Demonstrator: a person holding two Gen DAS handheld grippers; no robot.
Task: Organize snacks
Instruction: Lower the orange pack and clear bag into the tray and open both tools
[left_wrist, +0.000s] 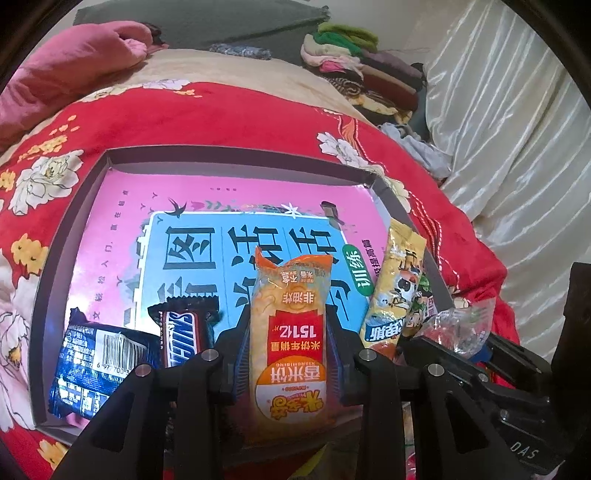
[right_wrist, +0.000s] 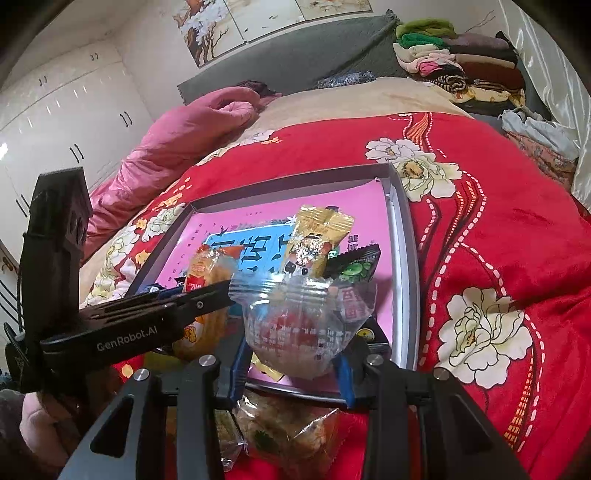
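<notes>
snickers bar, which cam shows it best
The left wrist view: the Snickers bar lies in the tray left of the left gripper, logo readable. In the right wrist view that gripper's body covers its spot, so I cannot pick it out.

My orange rice cracker pack (left_wrist: 288, 332) says 香米饼, 非油炸 and 1514亿, upside down | brown candy bar (left_wrist: 183, 338) says SNICKERS | blue pack (left_wrist: 99, 365) has a barcode starting 6 97700 | green tag (left_wrist: 360, 275) on the pink tray picture (left_wrist: 122, 206) says 训练 | my left gripper's (right_wrist: 122, 325) side says GenRobot.AI | black gripper part (left_wrist: 524, 448) says DAS
</notes>
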